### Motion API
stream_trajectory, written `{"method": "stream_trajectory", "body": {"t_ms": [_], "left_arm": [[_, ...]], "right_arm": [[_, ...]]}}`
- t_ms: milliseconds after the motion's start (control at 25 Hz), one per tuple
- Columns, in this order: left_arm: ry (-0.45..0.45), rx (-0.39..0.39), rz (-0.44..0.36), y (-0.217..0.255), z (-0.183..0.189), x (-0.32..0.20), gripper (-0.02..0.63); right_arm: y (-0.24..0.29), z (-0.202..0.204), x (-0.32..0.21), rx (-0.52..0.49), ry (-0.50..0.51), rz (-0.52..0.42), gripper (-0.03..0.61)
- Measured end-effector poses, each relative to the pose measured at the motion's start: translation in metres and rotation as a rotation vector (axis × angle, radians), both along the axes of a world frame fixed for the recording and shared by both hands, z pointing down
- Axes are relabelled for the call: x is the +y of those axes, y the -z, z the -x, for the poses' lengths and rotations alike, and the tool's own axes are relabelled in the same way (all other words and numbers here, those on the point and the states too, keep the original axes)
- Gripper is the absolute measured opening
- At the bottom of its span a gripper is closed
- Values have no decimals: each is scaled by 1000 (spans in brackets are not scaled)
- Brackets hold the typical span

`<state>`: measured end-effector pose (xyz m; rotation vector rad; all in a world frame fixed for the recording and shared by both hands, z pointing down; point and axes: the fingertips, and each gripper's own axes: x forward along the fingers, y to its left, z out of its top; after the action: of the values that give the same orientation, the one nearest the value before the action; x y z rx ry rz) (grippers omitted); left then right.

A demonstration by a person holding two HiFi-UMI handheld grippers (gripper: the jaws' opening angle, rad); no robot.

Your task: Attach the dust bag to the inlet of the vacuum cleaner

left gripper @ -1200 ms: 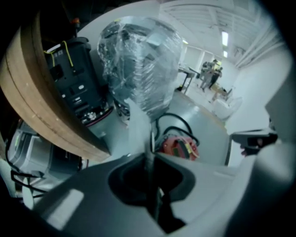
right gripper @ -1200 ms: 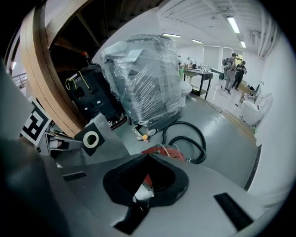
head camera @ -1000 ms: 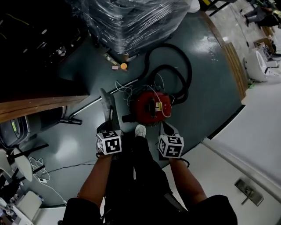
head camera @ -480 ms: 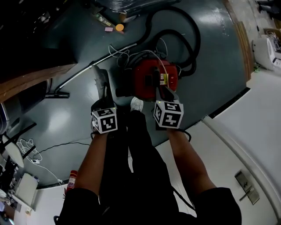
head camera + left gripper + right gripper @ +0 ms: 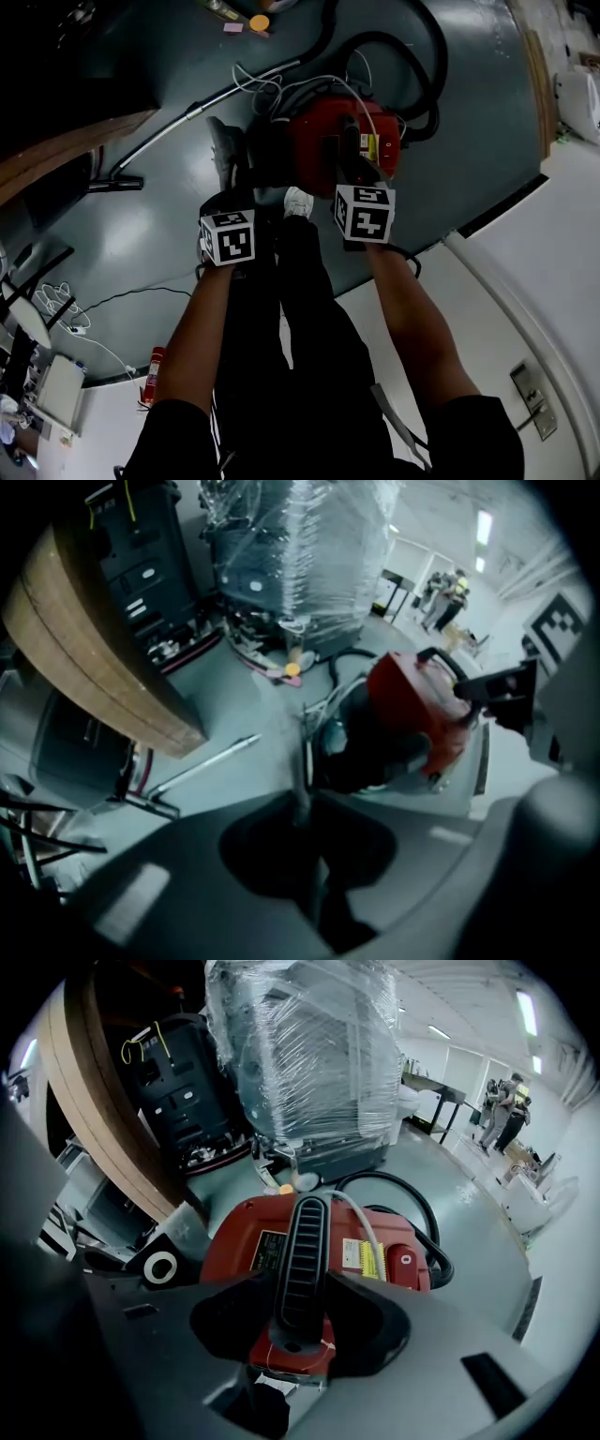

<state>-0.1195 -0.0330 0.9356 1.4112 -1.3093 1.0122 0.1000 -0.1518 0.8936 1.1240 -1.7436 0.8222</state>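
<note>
The red vacuum cleaner (image 5: 319, 150) (image 5: 375, 1241) lies on the dark floor in front of my feet, black carry handle (image 5: 300, 1251) on top. My right gripper (image 5: 361, 176) (image 5: 300, 1312) hangs over it, its jaws opening, with the handle between them and not pressed. My left gripper (image 5: 227, 197) (image 5: 305, 808) is shut on the thin edge of the grey dust bag (image 5: 223, 150) (image 5: 300, 780), which hangs just left of the vacuum. The bag's black collar with a white ring (image 5: 159, 1266) shows beside the vacuum's left side.
A black hose (image 5: 417, 66) coils behind the vacuum, and white cable (image 5: 281, 89) lies over it. A metal wand (image 5: 187, 117) lies to the left. A wooden table edge (image 5: 66, 159) and a wrapped pallet (image 5: 309, 1054) stand beyond. My shoe (image 5: 298, 200) is between the grippers.
Both grippers have come down toward the vacuum. The right one now sits over the handle. The dust bag travelled down with the left gripper.
</note>
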Motion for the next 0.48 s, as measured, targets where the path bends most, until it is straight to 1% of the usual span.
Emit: {"method": "stream_trajectory", "body": {"t_ms": [80, 200, 360, 480], "left_arm": [[-8, -7, 10, -6, 0, 2, 25], [-16, -8, 24, -11, -4, 6, 25], [-15, 4, 43, -18, -15, 11, 25], [-10, 17, 41, -20, -22, 8, 25]], "right_arm": [[-4, 0, -1, -12, -21, 9, 158], [-6, -1, -1, -53, -78, 33, 144], [-7, 0, 1, -36, -67, 51, 144], [-7, 0, 1, -29, -54, 67, 144]]}}
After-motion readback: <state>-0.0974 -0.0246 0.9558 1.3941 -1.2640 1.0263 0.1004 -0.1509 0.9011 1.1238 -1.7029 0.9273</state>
